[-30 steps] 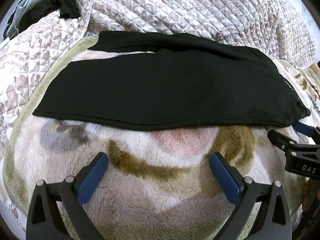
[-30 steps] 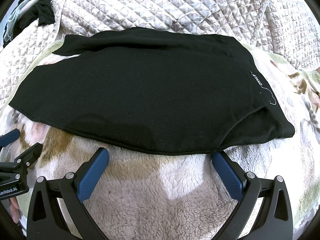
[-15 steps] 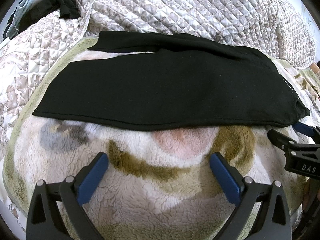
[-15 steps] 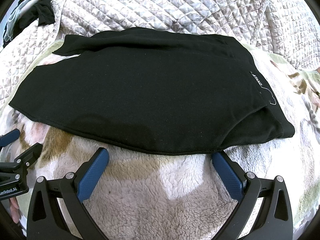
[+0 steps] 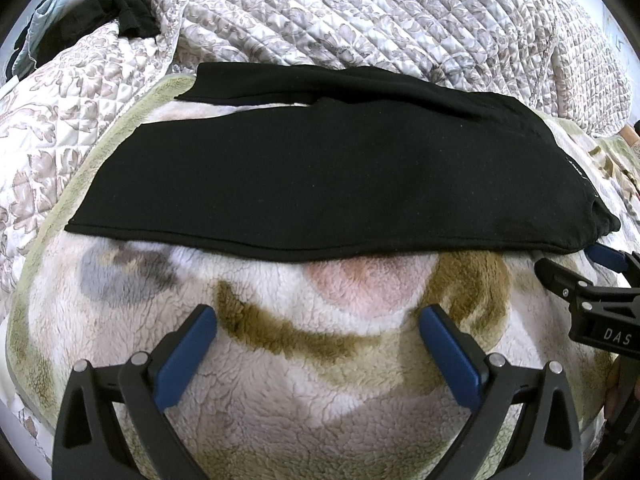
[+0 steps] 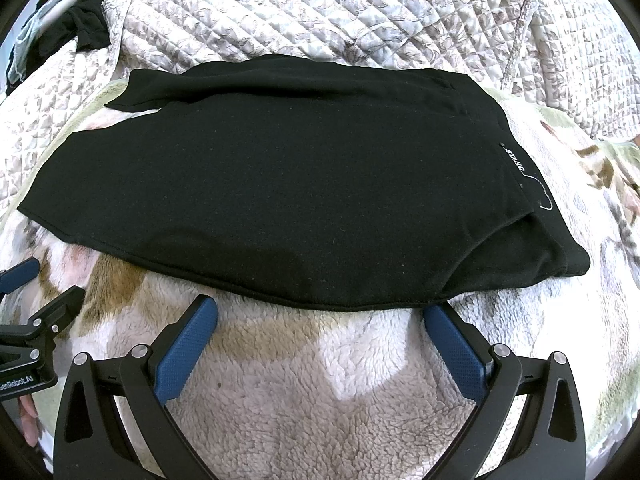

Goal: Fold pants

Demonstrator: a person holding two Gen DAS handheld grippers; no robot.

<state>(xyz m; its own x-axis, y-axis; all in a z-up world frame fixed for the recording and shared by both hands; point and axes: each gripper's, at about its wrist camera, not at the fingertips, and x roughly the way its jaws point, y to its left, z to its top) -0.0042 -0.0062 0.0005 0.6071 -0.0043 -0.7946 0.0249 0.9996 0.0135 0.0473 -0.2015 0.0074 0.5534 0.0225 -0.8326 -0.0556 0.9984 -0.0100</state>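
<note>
One pants [image 5: 320, 176], two tongs [image 5: 318, 312] [image 6: 320, 310]

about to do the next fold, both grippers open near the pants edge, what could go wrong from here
1. The black pants lie in stacked layers; near the waistband end a lower layer sticks out, so the right gripper might pinch only one layer.
2. The fleece blanket is fluffy and could get caught along with the hem.
3. The left gripper sits further from the hem, so uneven lifting may skew the fold.
</note>
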